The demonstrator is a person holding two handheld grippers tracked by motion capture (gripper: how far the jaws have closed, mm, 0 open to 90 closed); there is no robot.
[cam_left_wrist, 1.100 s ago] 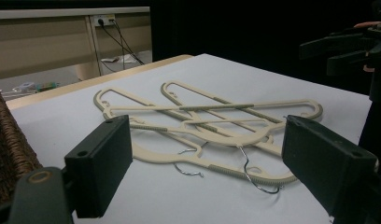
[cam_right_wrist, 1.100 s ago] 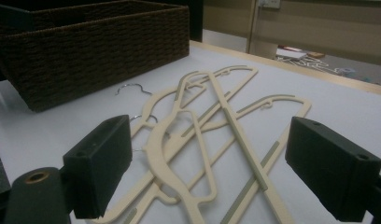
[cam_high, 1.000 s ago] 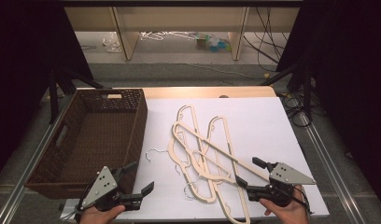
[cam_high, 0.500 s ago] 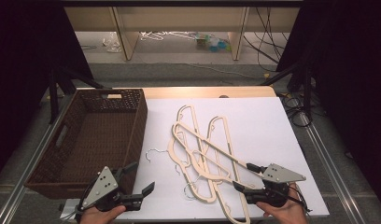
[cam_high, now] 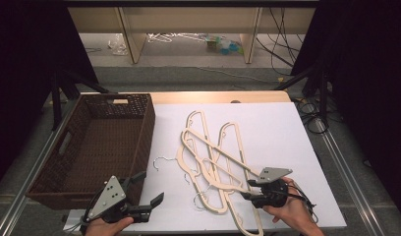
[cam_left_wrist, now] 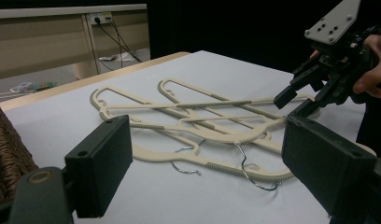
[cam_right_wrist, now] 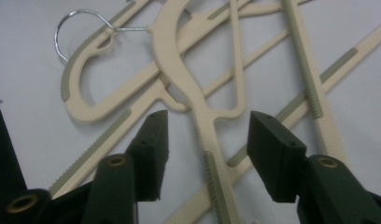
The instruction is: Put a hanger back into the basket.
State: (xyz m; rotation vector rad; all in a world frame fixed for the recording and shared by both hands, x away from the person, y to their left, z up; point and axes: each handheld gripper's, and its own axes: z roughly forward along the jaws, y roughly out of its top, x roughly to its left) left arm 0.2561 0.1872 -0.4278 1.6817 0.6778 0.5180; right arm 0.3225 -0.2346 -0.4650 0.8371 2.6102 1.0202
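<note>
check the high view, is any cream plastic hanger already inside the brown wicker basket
No, the brown wicker basket holds nothing, and the cream plastic hangers all lie tangled on the white table beside it.

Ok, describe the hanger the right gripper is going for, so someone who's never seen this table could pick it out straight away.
On the white table, right of the brown wicker basket, lies a tangle of cream hangers. The right gripper sits at the pile's near right edge, jaws just closing but not yet touching. Unlike its neighbours, this hanger has its arm running straight between those jaws.
</note>
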